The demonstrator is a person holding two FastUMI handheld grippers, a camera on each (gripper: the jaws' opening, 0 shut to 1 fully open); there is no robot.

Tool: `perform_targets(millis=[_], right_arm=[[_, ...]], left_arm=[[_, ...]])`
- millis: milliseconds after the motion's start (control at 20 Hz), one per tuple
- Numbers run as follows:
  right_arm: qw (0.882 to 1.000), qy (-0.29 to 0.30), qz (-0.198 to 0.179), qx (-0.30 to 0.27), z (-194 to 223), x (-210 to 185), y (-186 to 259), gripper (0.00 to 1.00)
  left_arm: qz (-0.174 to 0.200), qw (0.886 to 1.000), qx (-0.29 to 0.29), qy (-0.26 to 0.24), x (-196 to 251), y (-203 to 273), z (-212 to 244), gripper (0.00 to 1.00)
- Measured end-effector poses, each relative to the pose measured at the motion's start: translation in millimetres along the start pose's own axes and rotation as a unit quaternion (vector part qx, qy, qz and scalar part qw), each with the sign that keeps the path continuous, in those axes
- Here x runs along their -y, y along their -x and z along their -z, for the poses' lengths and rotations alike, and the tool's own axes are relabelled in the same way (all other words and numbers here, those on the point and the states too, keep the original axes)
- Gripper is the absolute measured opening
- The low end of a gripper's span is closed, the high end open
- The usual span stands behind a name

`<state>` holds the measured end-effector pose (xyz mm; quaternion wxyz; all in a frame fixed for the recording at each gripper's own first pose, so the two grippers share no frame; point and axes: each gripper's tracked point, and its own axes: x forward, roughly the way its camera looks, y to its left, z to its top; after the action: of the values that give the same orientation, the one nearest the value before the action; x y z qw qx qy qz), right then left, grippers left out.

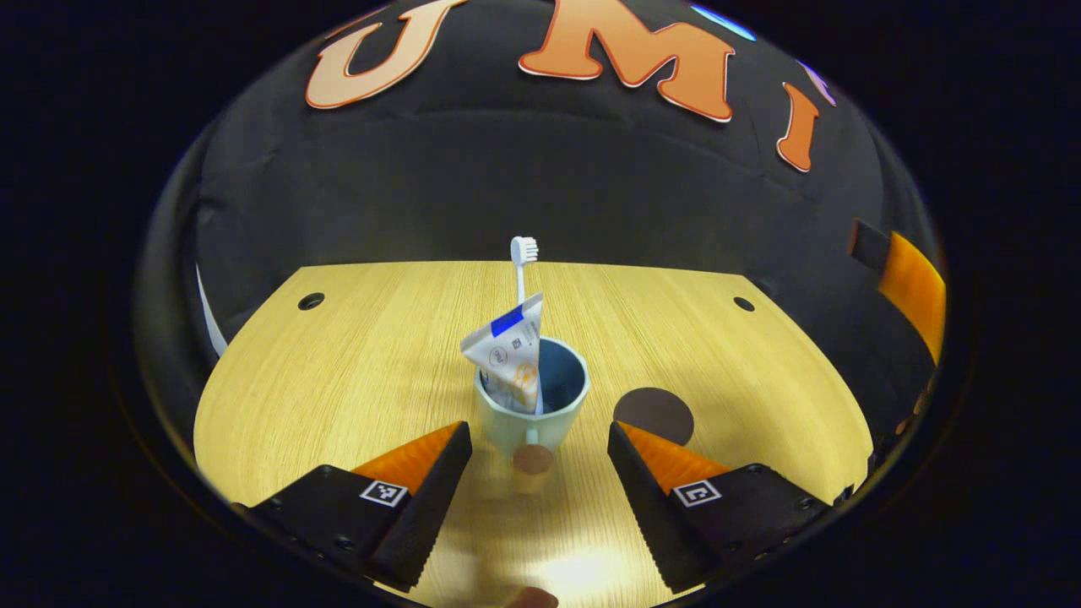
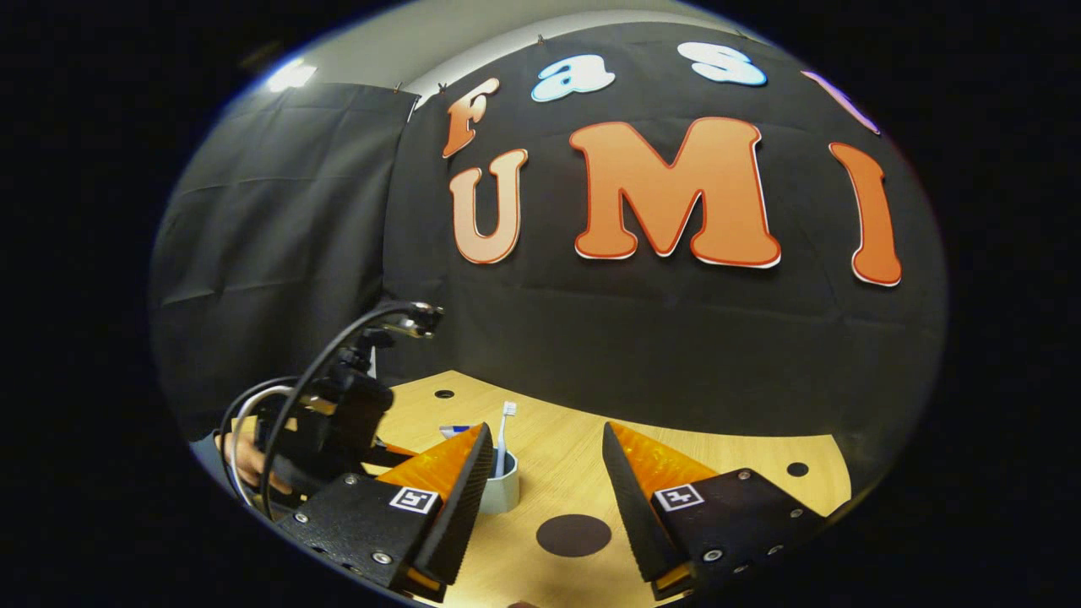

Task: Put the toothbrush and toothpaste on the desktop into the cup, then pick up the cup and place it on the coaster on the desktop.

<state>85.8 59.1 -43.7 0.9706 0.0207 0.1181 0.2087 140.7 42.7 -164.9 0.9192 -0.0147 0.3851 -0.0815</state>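
Note:
A pale blue-green cup (image 1: pixel 534 405) stands upright on the wooden desktop (image 1: pixel 338 371), its handle turned toward me. A white toothbrush (image 1: pixel 522 262) stands in it, bristles up, beside a white toothpaste tube (image 1: pixel 509 353) that leans left. A dark round coaster (image 1: pixel 654 415) lies just right of the cup. My left gripper (image 1: pixel 537 454) is open, its fingers on either side of the cup's handle without touching it. In the right gripper view, my right gripper (image 2: pixel 547 473) is open and raised above the desk, with the cup (image 2: pixel 500 490) and the coaster (image 2: pixel 573 535) beneath it.
The desktop has small round holes near its far corners (image 1: pixel 311 301) (image 1: pixel 743 303). Black cloth closes the booth behind and at the sides. In the right gripper view, the other gripper's body with its cables (image 2: pixel 338 414) and a hand (image 2: pixel 245 460) are at the left.

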Motion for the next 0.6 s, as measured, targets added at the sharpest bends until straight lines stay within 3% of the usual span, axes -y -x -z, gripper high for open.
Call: perform_targets(millis=[50, 100, 350, 600], right_arm=[[1.0, 0.002, 0.006, -0.002, 1.6, 7.6, 7.0, 0.87], [1.0, 0.002, 0.011, 0.0, 2.0, 14.4, 13.3, 0.83], [1.0, -0.007, 0.028, 0.01, -1.7, 39.0, 40.4, 0.9], [0.999, 0.0, 0.024, 0.021, -5.6, 40.7, 56.5, 0.9]], left_arm=[[-0.002, 1.0, -0.015, -0.001, -0.9, -3.5, 2.4, 0.97], [-0.002, 1.0, -0.031, -0.002, -0.3, -7.4, 3.6, 0.98], [-0.002, 0.994, -0.111, -0.013, 2.6, -27.1, 12.3, 0.98], [-0.024, 0.988, -0.154, -0.024, 1.7, -42.6, 25.2, 0.98]])
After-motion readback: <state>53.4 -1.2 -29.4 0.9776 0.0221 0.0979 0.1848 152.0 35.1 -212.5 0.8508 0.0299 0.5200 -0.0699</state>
